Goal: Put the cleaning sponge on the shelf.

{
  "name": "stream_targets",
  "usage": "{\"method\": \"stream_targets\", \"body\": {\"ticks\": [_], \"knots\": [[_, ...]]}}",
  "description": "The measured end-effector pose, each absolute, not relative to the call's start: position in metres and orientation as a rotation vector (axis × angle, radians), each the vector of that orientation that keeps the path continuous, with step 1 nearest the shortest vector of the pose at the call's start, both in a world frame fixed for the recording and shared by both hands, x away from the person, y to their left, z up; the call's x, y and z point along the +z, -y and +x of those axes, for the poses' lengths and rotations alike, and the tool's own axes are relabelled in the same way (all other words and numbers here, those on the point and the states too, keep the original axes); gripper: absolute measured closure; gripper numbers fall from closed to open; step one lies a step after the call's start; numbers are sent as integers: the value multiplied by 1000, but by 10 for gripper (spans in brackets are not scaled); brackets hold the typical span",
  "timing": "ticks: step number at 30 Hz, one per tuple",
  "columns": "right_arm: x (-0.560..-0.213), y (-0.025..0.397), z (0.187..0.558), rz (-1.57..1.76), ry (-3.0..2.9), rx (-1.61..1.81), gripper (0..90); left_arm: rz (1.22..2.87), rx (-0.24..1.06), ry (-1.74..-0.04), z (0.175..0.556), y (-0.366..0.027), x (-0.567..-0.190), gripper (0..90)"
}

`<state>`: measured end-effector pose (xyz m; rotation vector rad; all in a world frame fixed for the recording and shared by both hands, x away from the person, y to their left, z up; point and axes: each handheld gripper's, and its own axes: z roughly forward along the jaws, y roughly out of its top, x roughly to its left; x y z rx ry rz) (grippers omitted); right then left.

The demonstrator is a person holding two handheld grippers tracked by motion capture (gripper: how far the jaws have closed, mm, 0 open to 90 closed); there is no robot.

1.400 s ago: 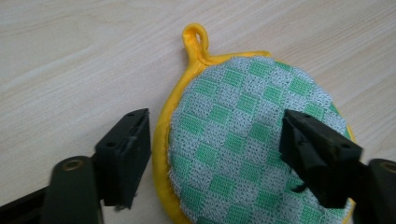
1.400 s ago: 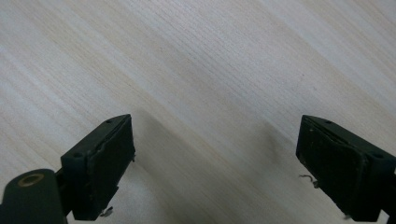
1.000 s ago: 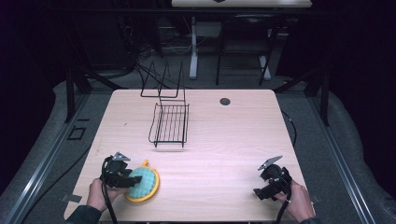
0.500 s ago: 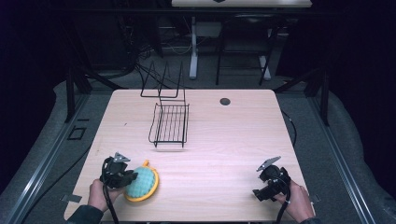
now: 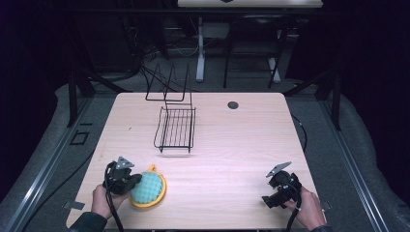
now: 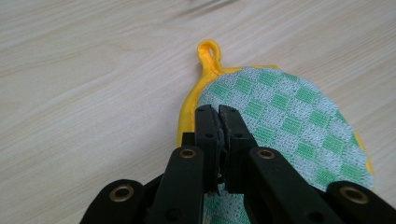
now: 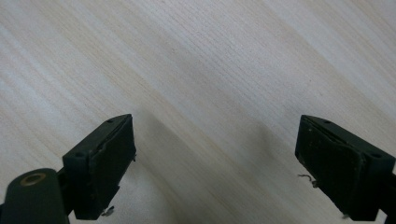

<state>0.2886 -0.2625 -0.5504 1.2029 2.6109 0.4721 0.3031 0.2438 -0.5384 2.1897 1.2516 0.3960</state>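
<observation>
One thing is in hand at this moment, the round pot holder [image 5: 149, 188], green-checked with a yellow border, which lies on the tabletop [image 5: 232, 145] at about 7 o'clock from the middle in the high view. There the left gripper [image 5: 131, 182] is at its 9 o'clock edge, while the right gripper [image 5: 269, 201] rests well apart at about 5 o'clock of the tabletop, with nothing near it. Toward 12 o'clock stands a black wire basket [image 5: 175, 128], and it has nothing inside; behind it is a black wire rack [image 5: 167, 86], also bare. In the left gripper view, the fingers [image 6: 207, 133] are clenched together on the yellow border of the pot holder [image 6: 285, 121], a little below its hanging loop [image 6: 208, 50], and the cloth lies flat on the wood. In the right gripper view, the fingers [image 7: 107, 163] are spread wide and released, with only bare tabletop [image 7: 210, 70] between them. My judgement is that the work is at its beginning: the grasp looks made, but the lift and the carrying are not yet done, and the basket, if it is the goal, waits unfilled.
</observation>
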Motion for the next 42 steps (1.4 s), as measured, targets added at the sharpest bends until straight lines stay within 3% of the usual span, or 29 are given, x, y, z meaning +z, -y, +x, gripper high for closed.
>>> {"method": "stream_targets", "body": {"ticks": [42], "knots": [[-549,266,289,1214,-2584,485,111,2083,471,-1118,294,-247,-489,882]]}}
